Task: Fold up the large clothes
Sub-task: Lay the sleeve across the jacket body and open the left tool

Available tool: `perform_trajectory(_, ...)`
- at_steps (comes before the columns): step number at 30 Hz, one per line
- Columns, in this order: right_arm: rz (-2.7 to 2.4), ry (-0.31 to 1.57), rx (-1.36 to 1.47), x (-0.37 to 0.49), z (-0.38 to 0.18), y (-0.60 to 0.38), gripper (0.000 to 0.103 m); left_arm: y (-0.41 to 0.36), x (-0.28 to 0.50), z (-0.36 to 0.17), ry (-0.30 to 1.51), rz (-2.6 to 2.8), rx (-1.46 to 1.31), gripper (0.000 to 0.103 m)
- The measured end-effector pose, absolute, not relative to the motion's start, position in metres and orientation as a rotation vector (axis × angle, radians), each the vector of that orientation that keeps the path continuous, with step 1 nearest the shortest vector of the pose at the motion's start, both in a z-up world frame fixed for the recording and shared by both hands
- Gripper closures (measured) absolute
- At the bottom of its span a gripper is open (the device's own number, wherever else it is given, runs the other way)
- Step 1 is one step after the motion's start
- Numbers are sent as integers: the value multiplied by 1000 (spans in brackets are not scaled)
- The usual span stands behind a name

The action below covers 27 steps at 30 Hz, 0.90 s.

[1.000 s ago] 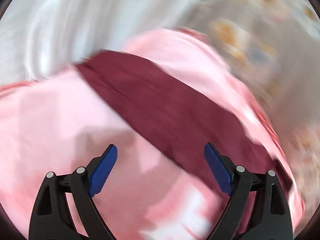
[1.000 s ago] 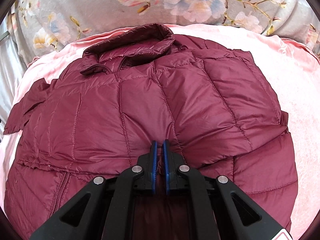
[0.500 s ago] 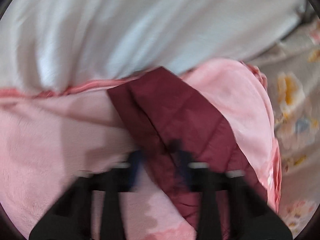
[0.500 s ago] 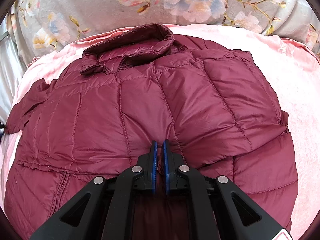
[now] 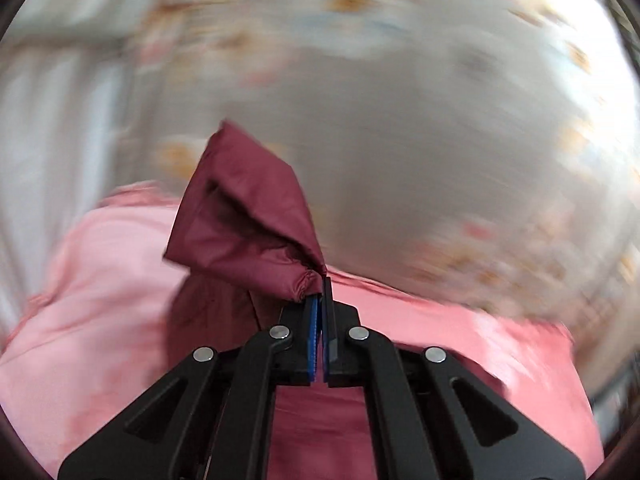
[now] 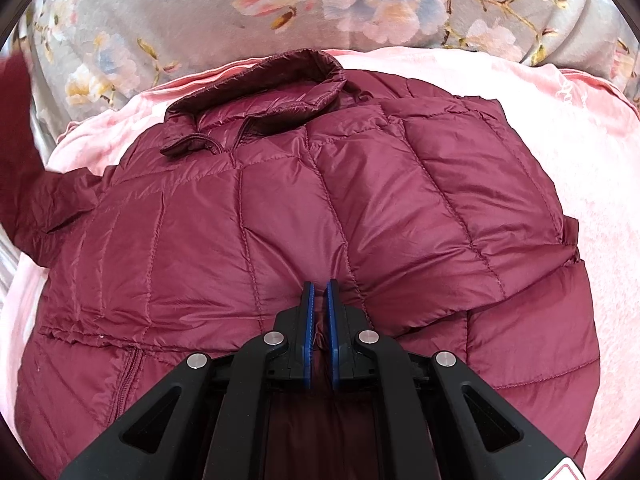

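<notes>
A maroon quilted puffer jacket [image 6: 312,216] lies spread on a pink blanket [image 6: 600,152], collar at the far side. My right gripper [image 6: 319,292] is shut on a pinch of the jacket's fabric near its lower middle. In the left wrist view, my left gripper [image 5: 320,292] is shut on the cuff end of the jacket's sleeve [image 5: 244,220] and holds it lifted above the pink blanket [image 5: 92,288]. That raised sleeve [image 6: 16,128] shows at the far left edge of the right wrist view.
A grey quilt with a flower print [image 6: 360,4] lies beyond the pink blanket [image 6: 600,152]. White cloth [image 5: 56,128] shows blurred at the left of the left wrist view. The background there is smeared by motion.
My left gripper has shut on the sleeve's cuff and lifted it off the blanket, swinging toward the floral quilt. The right gripper and the jacket body have not moved.
</notes>
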State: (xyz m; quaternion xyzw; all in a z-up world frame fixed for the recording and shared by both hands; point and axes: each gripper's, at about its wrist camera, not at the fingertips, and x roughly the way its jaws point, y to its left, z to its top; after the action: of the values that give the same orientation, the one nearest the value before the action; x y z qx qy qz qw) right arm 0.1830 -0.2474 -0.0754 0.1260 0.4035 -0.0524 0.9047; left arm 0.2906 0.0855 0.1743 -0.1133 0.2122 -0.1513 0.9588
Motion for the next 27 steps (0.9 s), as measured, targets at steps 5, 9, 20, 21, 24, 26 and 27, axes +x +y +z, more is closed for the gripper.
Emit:
perform_trajectory(5,-92,818,309,181,-76,-254,97,-48,262,151,517,-538,-115,103)
perform_trajectory(9,-76,785,357,175,-75,-259,85,-106,261,106,632,-594,-89,103)
perform_trajectory(20,-79,647,468,128,-44,-286,42,-137,261,-5,865,-616,-91,68)
perform_trajectory(21,-76,639,468,125,-39,-288,39,-126,258,-3,862,-623,-143,38)
perform_trajectory(24,-58,603,451,116,-22,-289,32,-72,244,8,792,-629,-325,17)
perform_trajectory(26,-45,589,447,118,-13,-288,28,-35,245,11,782,-602,-406,17)
perform_trajectory(27,-29,581,448,120,-9,-285,24,-11,248,9,789,-566,-457,17)
